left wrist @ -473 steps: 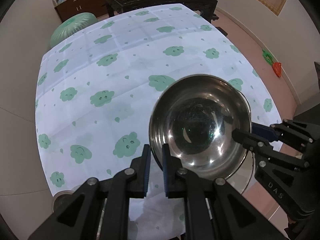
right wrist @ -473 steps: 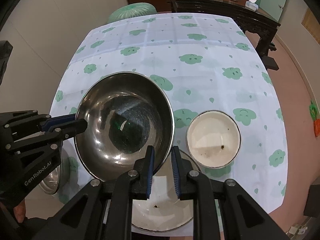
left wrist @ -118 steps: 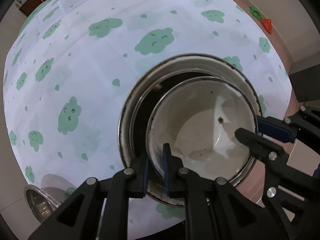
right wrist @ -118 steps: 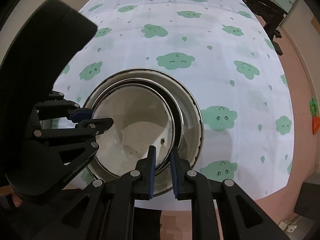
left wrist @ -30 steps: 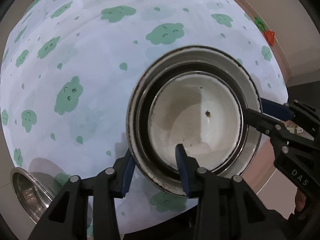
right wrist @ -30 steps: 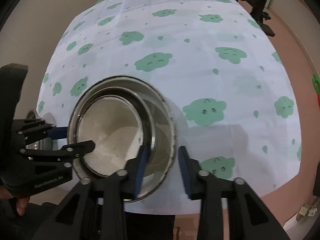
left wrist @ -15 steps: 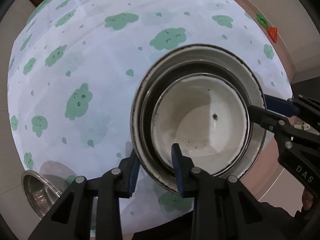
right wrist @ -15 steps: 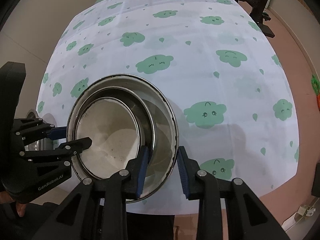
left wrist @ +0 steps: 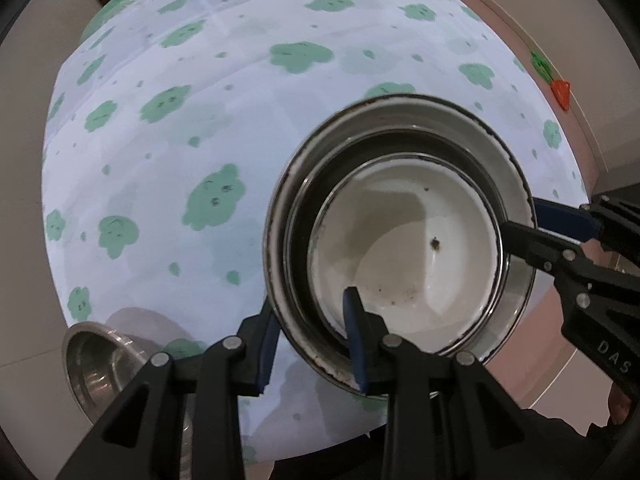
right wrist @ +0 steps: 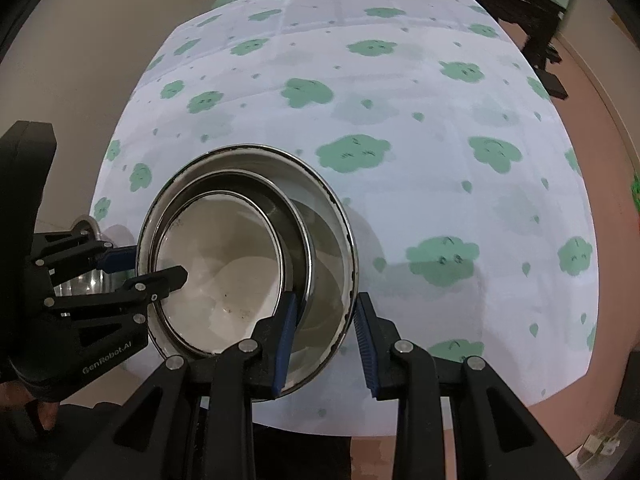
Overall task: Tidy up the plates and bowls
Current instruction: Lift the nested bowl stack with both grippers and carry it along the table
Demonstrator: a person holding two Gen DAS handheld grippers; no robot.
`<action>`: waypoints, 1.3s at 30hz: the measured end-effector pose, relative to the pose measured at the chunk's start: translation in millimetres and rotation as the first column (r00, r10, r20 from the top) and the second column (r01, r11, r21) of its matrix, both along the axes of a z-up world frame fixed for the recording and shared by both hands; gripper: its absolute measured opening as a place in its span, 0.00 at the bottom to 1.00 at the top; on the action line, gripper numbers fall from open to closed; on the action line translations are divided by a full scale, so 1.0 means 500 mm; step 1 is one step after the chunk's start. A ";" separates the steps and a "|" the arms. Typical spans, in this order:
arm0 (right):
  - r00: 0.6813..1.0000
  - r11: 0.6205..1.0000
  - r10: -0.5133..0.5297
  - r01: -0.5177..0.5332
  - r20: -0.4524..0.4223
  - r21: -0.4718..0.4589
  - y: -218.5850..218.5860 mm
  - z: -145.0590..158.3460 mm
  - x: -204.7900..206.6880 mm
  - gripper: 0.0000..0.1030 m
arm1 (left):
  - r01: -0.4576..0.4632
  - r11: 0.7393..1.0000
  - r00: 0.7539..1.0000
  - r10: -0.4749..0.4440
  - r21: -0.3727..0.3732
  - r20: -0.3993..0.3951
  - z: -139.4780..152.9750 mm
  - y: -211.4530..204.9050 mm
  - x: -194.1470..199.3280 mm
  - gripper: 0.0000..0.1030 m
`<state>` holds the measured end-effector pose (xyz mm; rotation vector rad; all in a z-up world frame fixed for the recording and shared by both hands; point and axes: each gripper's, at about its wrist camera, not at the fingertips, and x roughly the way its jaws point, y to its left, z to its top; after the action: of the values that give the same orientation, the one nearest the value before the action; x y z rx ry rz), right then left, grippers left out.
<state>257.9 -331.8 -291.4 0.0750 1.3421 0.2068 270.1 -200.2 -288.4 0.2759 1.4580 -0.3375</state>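
Above the cloud-print tablecloth (left wrist: pixel 168 152), the nested stack of white enamel bowl (left wrist: pixel 408 256) inside steel bowls (right wrist: pixel 324 240) hangs between both grippers: left gripper (left wrist: pixel 310 344) and right gripper (right wrist: pixel 326 344) each clamp opposite rims.

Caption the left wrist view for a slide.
Both grippers, left and right, clamp opposite rims of the nested bowl stack above the cloud-print tablecloth.

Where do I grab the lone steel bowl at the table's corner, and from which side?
Likely its rim, from straight above: the steel bowl, down-left of the stack, sits upright, mouth up, with a thin wall. Put one claw finger inside and one outside, on the rim's table-side arc.
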 end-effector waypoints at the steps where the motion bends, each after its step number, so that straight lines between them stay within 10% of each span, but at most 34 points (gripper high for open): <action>1: 1.000 1.000 0.008 -0.008 0.001 0.000 0.007 0.003 0.002 0.31 | -0.009 1.000 1.000 0.009 -0.001 0.005 0.006 0.007 -0.002 0.28; 39: 0.941 0.944 0.327 -0.329 0.085 0.006 0.341 0.119 0.035 0.31 | -0.316 0.949 0.944 0.316 -0.021 0.092 0.100 0.404 -0.032 0.28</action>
<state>275.3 -161.3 -232.0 -0.1409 1.2642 0.5009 254.1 1.8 -238.2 0.0483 1.3813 -0.0669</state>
